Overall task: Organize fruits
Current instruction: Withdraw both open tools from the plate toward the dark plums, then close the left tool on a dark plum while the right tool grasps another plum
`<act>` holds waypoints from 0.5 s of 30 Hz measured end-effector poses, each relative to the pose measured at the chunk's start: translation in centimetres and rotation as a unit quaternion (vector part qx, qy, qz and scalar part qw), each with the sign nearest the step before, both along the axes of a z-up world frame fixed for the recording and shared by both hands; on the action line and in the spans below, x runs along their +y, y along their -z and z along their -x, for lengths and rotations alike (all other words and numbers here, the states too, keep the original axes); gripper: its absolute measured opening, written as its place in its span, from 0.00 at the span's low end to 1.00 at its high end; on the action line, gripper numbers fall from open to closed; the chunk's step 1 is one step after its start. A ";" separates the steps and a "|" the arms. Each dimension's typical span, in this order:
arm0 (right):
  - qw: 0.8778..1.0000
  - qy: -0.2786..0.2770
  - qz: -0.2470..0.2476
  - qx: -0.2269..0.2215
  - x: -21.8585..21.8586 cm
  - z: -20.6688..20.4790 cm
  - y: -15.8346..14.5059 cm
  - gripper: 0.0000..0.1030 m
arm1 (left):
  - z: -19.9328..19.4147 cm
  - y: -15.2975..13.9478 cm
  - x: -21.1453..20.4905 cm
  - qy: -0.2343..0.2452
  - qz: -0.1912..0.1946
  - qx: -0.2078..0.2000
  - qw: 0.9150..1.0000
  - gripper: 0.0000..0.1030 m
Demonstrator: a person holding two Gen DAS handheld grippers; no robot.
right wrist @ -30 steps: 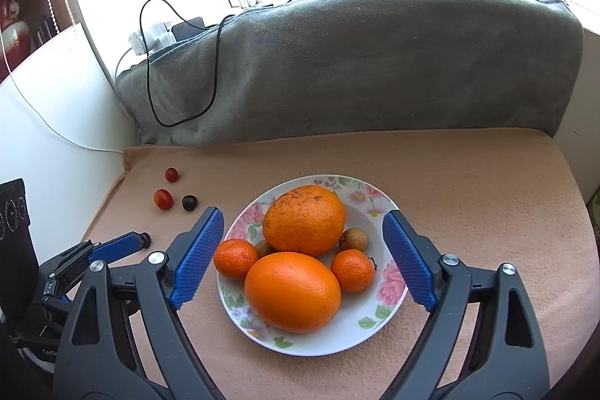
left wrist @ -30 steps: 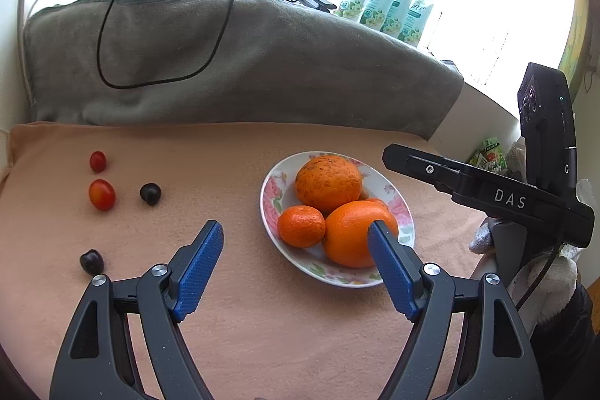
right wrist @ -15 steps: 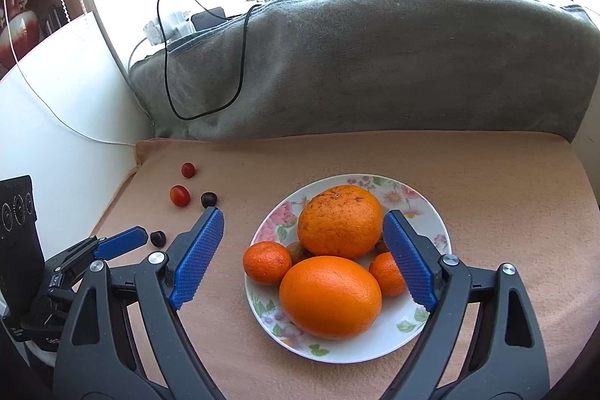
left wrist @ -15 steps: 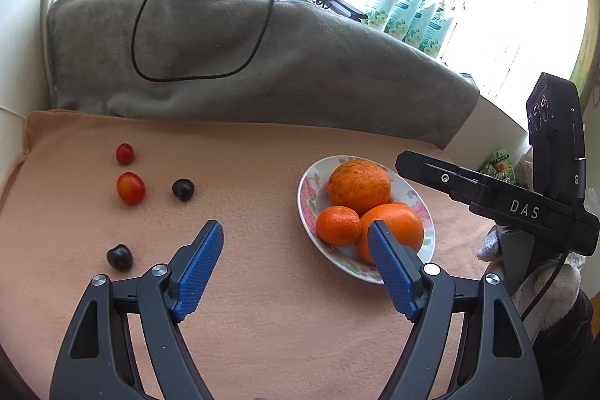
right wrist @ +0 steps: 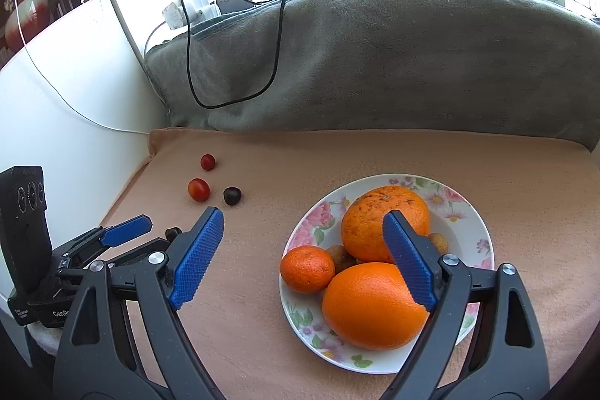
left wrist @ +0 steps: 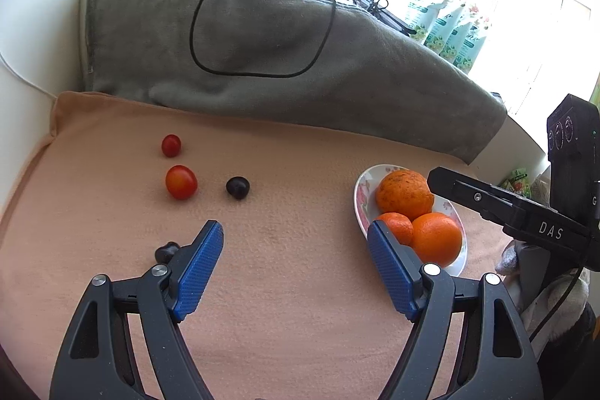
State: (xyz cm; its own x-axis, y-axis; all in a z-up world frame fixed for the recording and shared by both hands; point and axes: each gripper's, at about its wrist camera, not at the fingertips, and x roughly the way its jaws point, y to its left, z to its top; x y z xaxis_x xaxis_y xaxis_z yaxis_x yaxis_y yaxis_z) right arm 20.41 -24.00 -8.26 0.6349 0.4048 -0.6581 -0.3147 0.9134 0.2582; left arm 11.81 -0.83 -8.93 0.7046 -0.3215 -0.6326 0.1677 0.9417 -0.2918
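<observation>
Peach-cloth desk point(left wrist: 300, 306) by a window, grey blanket point(left wrist: 281, 55) behind. Floral plate point(right wrist: 468, 212) holds the oranges; two cherry tomatoes point(left wrist: 181, 182) and two dark berries point(left wrist: 238, 187) lie loose well left of the plate. Both grippers, left gripper point(left wrist: 294, 272) and right gripper point(right wrist: 303, 257), have jaws wide apart and empty; step looks like approach, next the left one probably closes on the near berry point(left wrist: 166, 251).

A flowered plate point(right wrist: 465, 208) sits on the right of the peach cloth. It holds a rough, speckled orange point(right wrist: 378, 216) at the far side, a smooth big orange point(right wrist: 371, 306) at the near side, a small mandarin point(right wrist: 306, 268) on the left, and small brown fruits tucked between them. Well apart on the far left lie two red cherry tomatoes point(left wrist: 171, 145) point(left wrist: 181, 182), one behind the other, with a dark grape point(left wrist: 238, 187) just right of them. Another dark grape point(left wrist: 166, 251) lies nearer.
</observation>
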 end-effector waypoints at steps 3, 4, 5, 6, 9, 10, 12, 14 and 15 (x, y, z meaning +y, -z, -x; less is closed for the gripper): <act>1.000 -0.008 0.004 -0.001 0.9 -0.1 0.2 0.87 | -0.2 0.2 0.8 -0.008 0.000 0.002 1.000 0.77; 1.000 -0.011 0.005 0.000 1.1 -0.2 0.2 0.87 | -0.2 0.2 1.1 -0.010 0.001 0.002 1.000 0.77; 1.000 -0.013 0.004 0.001 1.4 -0.2 0.3 0.87 | -0.2 0.3 1.4 -0.013 0.002 0.002 1.000 0.77; 1.000 -0.016 0.004 0.001 1.6 -0.3 0.4 0.87 | -0.3 0.3 1.7 -0.016 0.002 0.002 1.000 0.77; 1.000 -0.024 0.004 0.001 2.4 -0.4 0.6 0.87 | -0.5 0.6 2.5 -0.023 0.001 0.004 1.000 0.77; 1.000 -0.027 0.005 0.001 2.7 -0.4 0.6 0.87 | -0.6 0.7 2.8 -0.025 0.000 0.005 1.000 0.77; 0.999 -0.032 0.007 0.000 3.3 -0.4 0.7 0.87 | -0.8 0.9 3.3 -0.029 0.000 0.008 1.000 0.77; 0.999 -0.039 0.011 0.000 3.9 -0.3 0.9 0.87 | -1.1 1.1 3.8 -0.036 0.002 0.010 0.999 0.77; 0.999 -0.042 0.013 0.001 4.2 -0.3 1.0 0.87 | -1.2 1.2 4.2 -0.040 0.003 0.010 0.999 0.77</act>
